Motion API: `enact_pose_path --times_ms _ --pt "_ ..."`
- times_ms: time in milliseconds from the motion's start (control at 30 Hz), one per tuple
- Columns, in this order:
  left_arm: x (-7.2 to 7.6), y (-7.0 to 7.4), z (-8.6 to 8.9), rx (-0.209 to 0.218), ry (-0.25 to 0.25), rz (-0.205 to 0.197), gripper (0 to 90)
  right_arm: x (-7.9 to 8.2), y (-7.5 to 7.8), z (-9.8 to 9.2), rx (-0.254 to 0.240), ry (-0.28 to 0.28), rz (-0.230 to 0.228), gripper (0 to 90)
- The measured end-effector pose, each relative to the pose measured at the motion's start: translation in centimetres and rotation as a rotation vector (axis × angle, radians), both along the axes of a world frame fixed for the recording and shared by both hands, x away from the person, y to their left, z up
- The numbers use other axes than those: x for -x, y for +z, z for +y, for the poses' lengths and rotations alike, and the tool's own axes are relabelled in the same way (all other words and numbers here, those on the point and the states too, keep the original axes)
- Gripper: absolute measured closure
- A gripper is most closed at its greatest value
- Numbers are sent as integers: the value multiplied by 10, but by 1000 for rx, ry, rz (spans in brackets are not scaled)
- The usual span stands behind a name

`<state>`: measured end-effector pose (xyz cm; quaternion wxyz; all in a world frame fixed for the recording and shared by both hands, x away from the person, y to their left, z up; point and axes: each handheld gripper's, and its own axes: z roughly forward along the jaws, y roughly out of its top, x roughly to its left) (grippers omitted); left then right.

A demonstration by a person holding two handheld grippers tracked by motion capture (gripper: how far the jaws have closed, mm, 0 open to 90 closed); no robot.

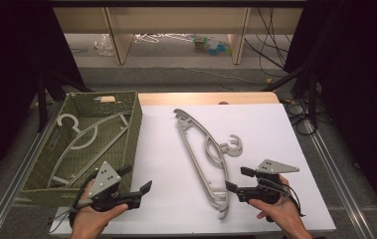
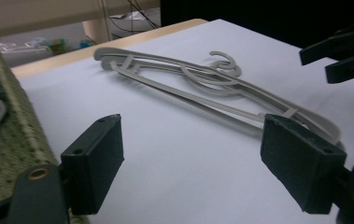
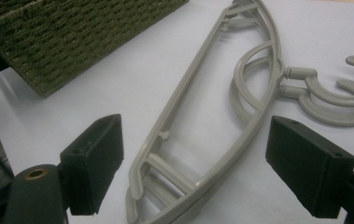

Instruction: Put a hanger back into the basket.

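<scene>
Two grey plastic hangers (image 1: 203, 149) lie stacked on the white tabletop, hooks toward the right. Another grey hanger (image 1: 84, 135) lies inside the green woven basket (image 1: 134, 134) at the left. My left gripper (image 1: 136, 179) hovers by the basket's near right corner, open and holding nothing; the stack (image 2: 202, 88) shows ahead of its jaws. My right gripper (image 1: 239, 179) is open just right of the stack's near end. In the right gripper view the stacked hangers (image 3: 165, 134) lie between and beyond the wide-apart jaws, untouched.
The basket wall (image 2: 6, 140) stands close on the left of the left gripper. The right gripper's jaws (image 2: 343, 51) show at that view's upper right. Beyond the table's far edge are shelf legs, cables and clutter on the floor (image 1: 206, 45).
</scene>
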<state>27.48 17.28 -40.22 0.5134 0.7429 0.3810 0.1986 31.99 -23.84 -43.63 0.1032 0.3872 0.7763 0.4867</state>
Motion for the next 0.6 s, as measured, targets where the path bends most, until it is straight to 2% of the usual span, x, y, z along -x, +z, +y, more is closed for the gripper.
enact_pose_path --times_ms 33,67,100,167,200,267,333,367,400,433,467,500,533,567,600 --pt "-1 -4 -1 3 4 18 225 0 -1 1 -10 -1 11 201" --pt "-3 -6 -2 -27 6 10 217 -1 -1 1 -2 2 -9 201" --pt "-3 -8 -1 -31 8 -5 205 -1 -1 1 5 -2 10 201" --pt "-4 -12 -1 5 14 5 209 -3 -2 2 9 -1 -1 201" --pt "-3 -15 -2 -1 6 -19 209 -5 -4 5 20 0 14 202" --pt "-2 -16 -3 10 13 -14 209 -6 -4 5 39 -2 14 202" --pt "-2 -19 -4 15 2 -27 209 -8 -7 9 40 -5 33 207" --pt "-2 -19 -4 -2 -17 -30 207 -10 -7 9 64 -6 27 211" --pt "-2 -21 -5 14 -24 -24 204 -12 -8 11 69 -2 27 211" --pt "-1 -23 -7 9 -24 -20 202 -13 -8 12 77 -5 42 212" --pt "-1 -24 -8 5 -33 -18 202 -15 -8 13 80 -12 43 213" --pt "0 -26 -9 5 -37 -14 201 -17 -9 14 85 -18 25 213" --pt "-1 -27 -9 -2 -44 -13 200 -19 -9 15 87 -27 43 213" --pt "-1 -28 -10 3 -51 -13 200 -22 -10 15 97 -30 28 213" --pt "0 -29 -11 2 -51 -12 200 -24 -10 16 115 -42 41 214"
